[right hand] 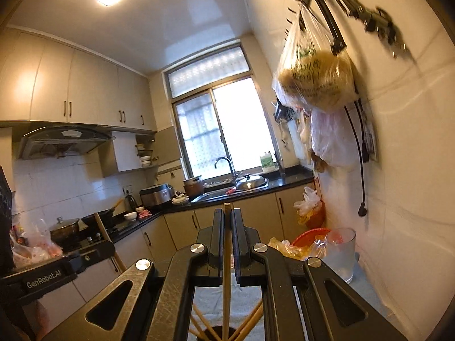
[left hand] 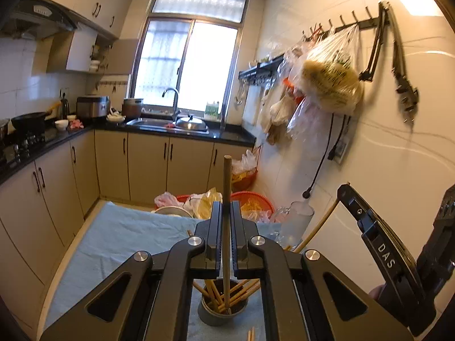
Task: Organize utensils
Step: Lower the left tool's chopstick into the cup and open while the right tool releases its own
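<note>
Wooden chopsticks already fill the metal cup [left hand: 222,311] on the cloth-covered table [left hand: 113,236]; left gripper [left hand: 226,213] and right gripper [right hand: 227,220] each have fingers clamped on one upright chopstick [left hand: 227,199] above it; loose chopsticks [left hand: 250,334] near the cup remain.

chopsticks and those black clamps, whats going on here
A person is sorting chopsticks with two handheld tools. The left claw is shut on a chopstick held upright, its lower end in the metal cup with others. The right claw grips another chopstick upright over the same cup.
</note>
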